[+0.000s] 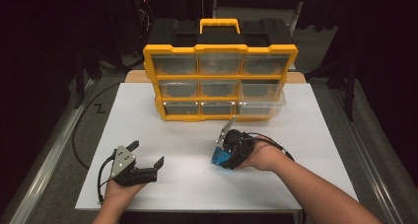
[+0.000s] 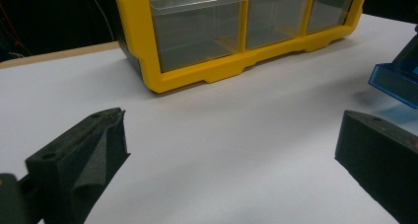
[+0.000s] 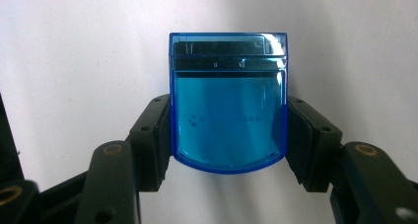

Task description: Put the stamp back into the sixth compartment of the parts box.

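A clear blue plastic box [image 3: 227, 110] sits between the two black jaws of my right gripper [image 3: 227, 135], which press on its two sides just above the white table. From the high view that right gripper [image 1: 222, 159] points down at the table's middle with the blue box [image 1: 221, 158] in it, in front of the yellow drawer organizer [image 1: 220, 82]. My left gripper [image 1: 146, 154] rests near the front left of the table, jaws wide apart with nothing between them. In the left gripper view a corner of the blue box [image 2: 397, 81] shows at the right edge, and the left gripper [image 2: 231, 150] faces the organizer [image 2: 236, 31].
The organizer stands upright at the back of the white table [image 1: 148, 130], with several clear drawers; its bottom right drawer [image 1: 261, 107] is pulled out. A cable [image 1: 86, 120] trails off the table's left side. Dark floor and rails surround the table.
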Available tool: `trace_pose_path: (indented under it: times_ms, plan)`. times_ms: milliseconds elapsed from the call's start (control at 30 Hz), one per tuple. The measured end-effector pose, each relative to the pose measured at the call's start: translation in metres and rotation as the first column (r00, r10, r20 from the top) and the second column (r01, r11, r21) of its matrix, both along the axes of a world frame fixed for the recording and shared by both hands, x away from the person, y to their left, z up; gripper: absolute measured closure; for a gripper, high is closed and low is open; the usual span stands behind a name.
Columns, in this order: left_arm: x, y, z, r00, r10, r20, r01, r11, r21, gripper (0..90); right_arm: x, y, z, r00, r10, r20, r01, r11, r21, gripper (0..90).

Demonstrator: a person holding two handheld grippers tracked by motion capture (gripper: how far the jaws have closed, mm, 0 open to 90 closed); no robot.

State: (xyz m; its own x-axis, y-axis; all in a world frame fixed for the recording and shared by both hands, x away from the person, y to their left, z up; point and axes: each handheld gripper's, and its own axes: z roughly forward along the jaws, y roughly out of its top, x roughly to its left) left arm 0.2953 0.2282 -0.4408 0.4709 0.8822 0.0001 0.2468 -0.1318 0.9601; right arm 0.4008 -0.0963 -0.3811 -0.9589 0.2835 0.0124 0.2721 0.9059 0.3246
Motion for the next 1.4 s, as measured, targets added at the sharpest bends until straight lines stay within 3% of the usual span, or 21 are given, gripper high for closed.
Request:
trace_pose_path:
  times_ms: [167, 733, 1400]
  plan:
    - [0.0, 0.0, 0.0, 1.0, 0.0, 0.0, 0.0, 1.0, 0.0, 0.3, 0.001, -0.006, 0.001, 0.9999, 0.015, 0.003, -0.015, 0.9999, -0.002, 44.2]
    - [0.0, 0.0, 0.0, 1.0, 0.001, -0.001, -0.001, 1.0, 0.0, 0.3, -0.001, -0.03, 0.006, 0.9998, -0.021, -0.002, 0.021, 0.9997, 0.013, 44.2]
    - [0.0, 0.0, 0.0, 1.0, 0.001, 0.002, -0.001, 1.0, 0.001, 0.3, -0.003, -0.049, 0.011, 0.9993, -0.033, -0.019, 0.032, 0.9994, -0.008, 44.2]
